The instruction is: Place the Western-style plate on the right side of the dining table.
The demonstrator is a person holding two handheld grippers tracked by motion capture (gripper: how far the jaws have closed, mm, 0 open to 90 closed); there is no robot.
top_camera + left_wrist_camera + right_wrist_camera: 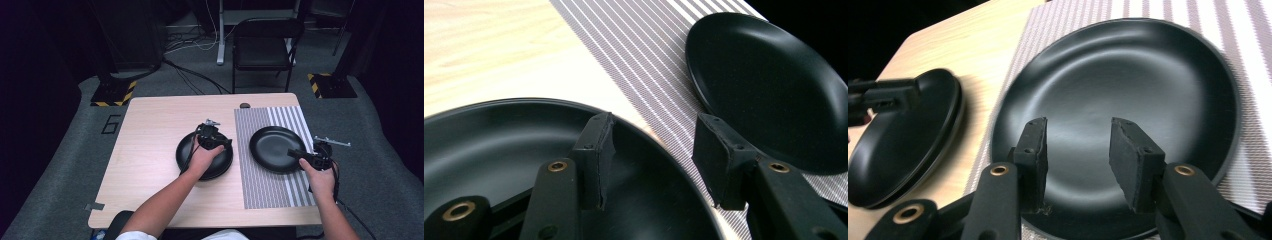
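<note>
With 1 black plate (274, 148) already lying on the striped mat (260, 185), the stack of plates (186, 151) on the bare worktop (150, 145) awaits moving, under the open, empty left claw (223, 144), while the right claw (292, 153) hovers open over the mat's plate.

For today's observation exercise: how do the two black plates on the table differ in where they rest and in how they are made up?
The left plate rests on bare wood of the table; the right plate lies on the striped mat. In the right gripper view the left plate seems to be two stacked, while the right plate is single. Both are round, matte black and empty.
</note>
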